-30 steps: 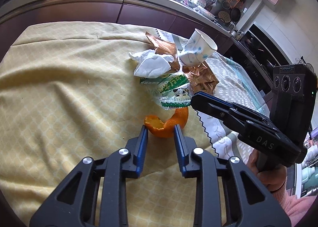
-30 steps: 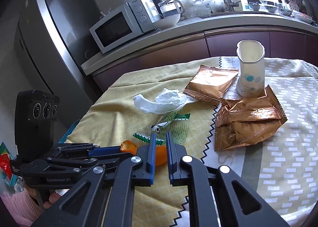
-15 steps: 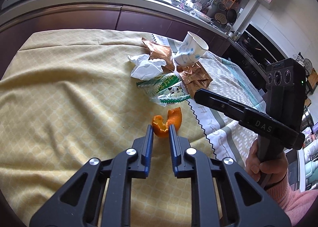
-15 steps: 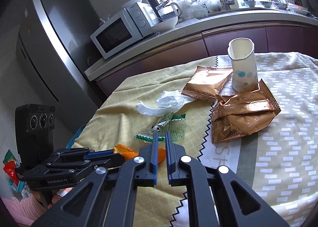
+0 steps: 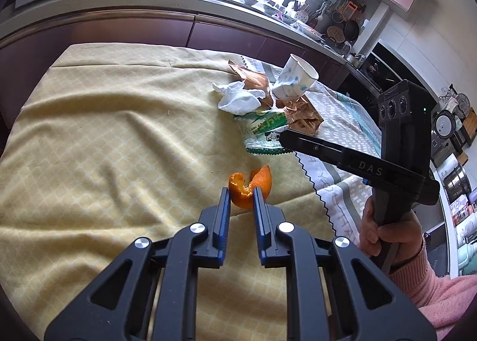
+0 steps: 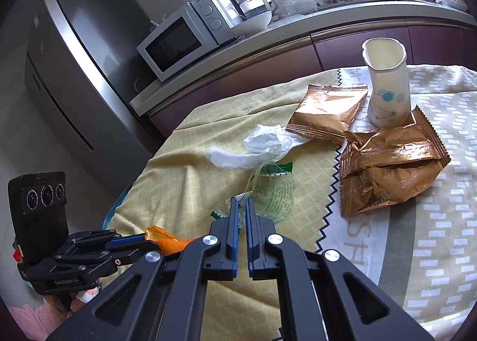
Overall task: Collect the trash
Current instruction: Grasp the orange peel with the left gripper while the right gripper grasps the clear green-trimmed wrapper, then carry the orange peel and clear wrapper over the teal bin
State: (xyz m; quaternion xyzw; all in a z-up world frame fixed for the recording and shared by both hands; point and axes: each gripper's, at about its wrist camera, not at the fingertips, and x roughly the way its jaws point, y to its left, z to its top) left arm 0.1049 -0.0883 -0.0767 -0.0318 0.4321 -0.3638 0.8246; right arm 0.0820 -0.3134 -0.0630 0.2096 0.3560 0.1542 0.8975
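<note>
— Left wrist view: what's your left gripper (image 5: 241, 191) doing?
— It's clamped on the orange peel (image 5: 250, 186), just above the yellow cloth (image 5: 104, 147).
— And your right gripper (image 6: 242, 206)?
— Fingers nearly together; whether they pinch the green wrapper (image 6: 272, 194) at the tips, I cannot tell.
— Farther out?
— Tissue (image 6: 256, 147), two brown packets (image 6: 387, 174), then the paper cup (image 6: 386, 84), upright.
</note>
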